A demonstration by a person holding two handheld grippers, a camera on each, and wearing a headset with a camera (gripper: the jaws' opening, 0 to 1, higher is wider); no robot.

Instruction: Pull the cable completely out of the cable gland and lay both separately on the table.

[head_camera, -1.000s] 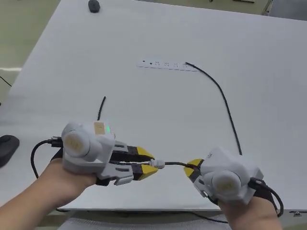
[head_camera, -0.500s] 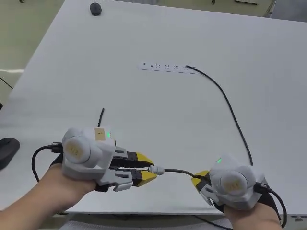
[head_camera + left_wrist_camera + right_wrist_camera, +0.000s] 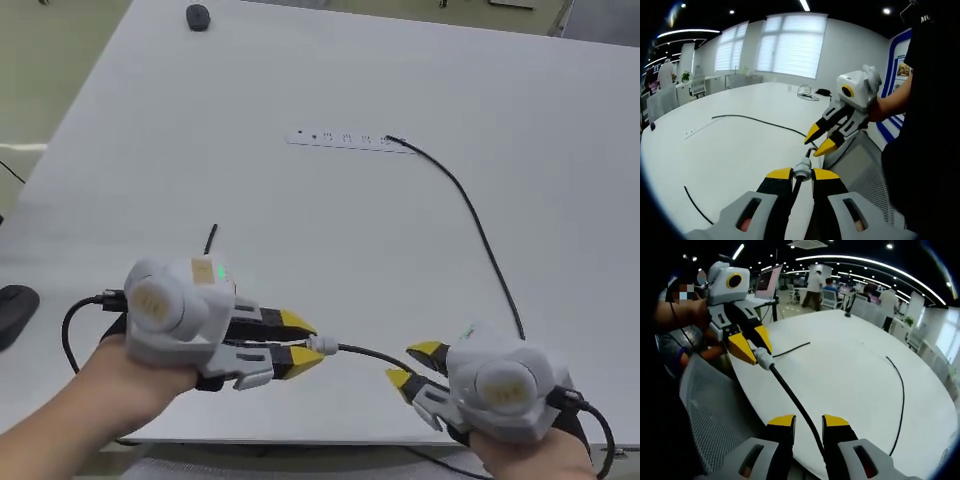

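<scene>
- Two grippers face each other: my left gripper is clamped on the cable gland, above the table edge.
- The cable runs straight rightward from it.
- My right gripper straddles it, jaws apart, nearest for pulling.

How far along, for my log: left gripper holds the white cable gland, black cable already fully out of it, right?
Not out: the left gripper holds the white cable gland, but the black cable runs into it, as the right gripper view shows.
</scene>
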